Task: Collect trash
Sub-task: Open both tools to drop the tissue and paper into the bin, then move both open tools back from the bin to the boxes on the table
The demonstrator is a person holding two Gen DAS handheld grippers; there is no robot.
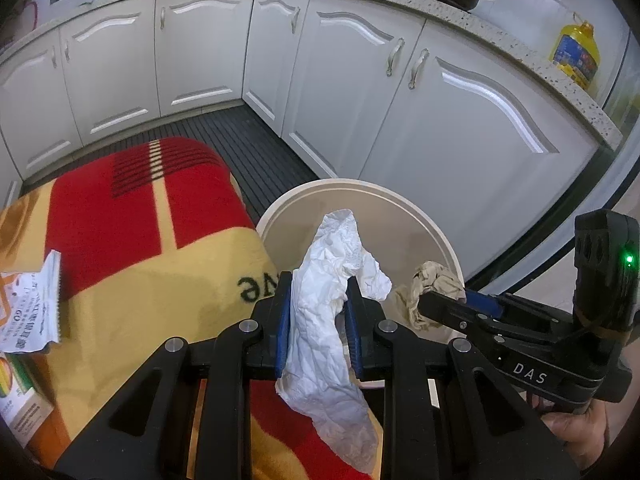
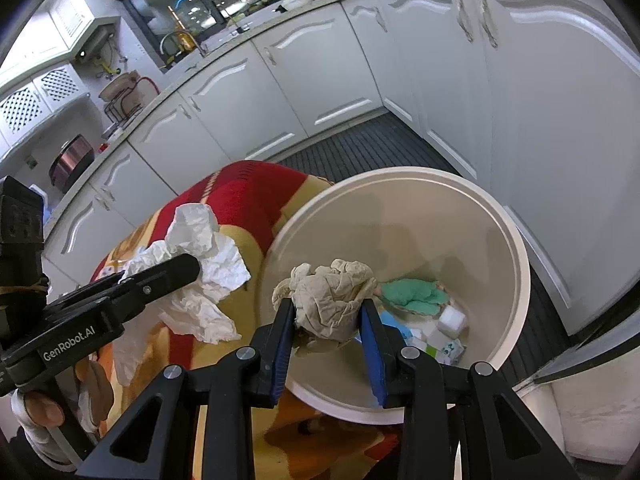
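Currently: right fingers [image 2: 326, 320] grip the beige wad [image 2: 332, 300] over the bin [image 2: 516, 264]; left fingers [image 1: 318, 320] pinch the white tissue [image 1: 328, 320] near its rim. Release each squarely above the opening.

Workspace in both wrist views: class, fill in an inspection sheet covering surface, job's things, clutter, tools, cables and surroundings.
Surface: red and yellow blanket covering a raised surface.
Job's things: white crumpled tissue; beige crumpled paper; cream bin already holding green and white scraps.
Clutter: printed packet and a box at the blanket's left edge.
Tools: left tool shut on the white tissue at the bin's rim; right tool shut on the beige paper over the bin.
Cables: nothing seen.
Surroundings: white cabinets, dark slatted floor mat, oil bottle.
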